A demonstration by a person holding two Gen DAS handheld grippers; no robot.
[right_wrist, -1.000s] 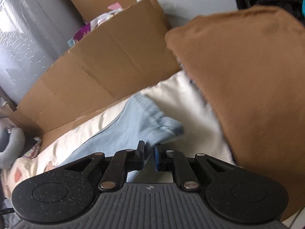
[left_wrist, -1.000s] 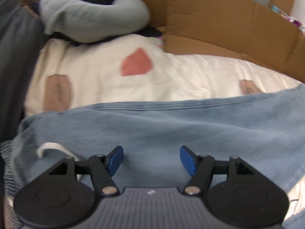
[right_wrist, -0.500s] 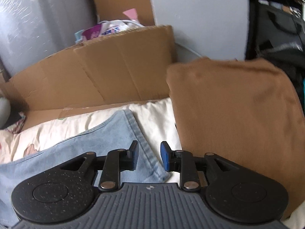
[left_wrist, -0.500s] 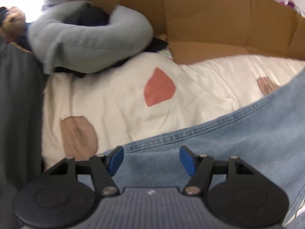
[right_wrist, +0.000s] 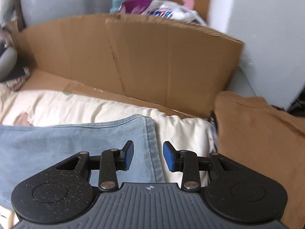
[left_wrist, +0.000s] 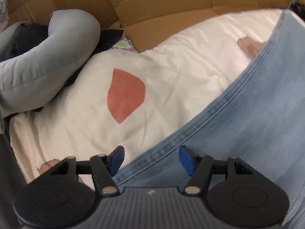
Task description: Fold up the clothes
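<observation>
Right now the jeans (left_wrist: pixel 247 118) lie spread flat across the cream bedsheet (left_wrist: pixel 171 61), and both tongs hang over them with nothing gripped. The left gripper (left_wrist: pixel 151 159) has its 2 blue pads wide apart, straddling the stitched side seam at the near left. The right gripper (right_wrist: pixel 147 155) is also parted, its pads either side of the hemmed end of the jeans (right_wrist: pixel 76 145) on the right.

What could go wrong? The denim looks thick and a bit stiff, so a pinch on the seam may catch only the top layer, and a lift would then pull the layers apart instead of carrying the fold over cleanly. The sheet under it is soft and rumpled; a low grab could nip sheet along with denim and drag the bedding. On the right, the hem sits near a brown cushion (right_wrist: pixel 257 137), so a wide swing could knock into it. Far left, a grey pillow (left_wrist: pixel 38 61) crowds the sheet, leaving less room to lay a fold that way. Whether this spread is a flat start or one fold already laid, I can't tell.
</observation>
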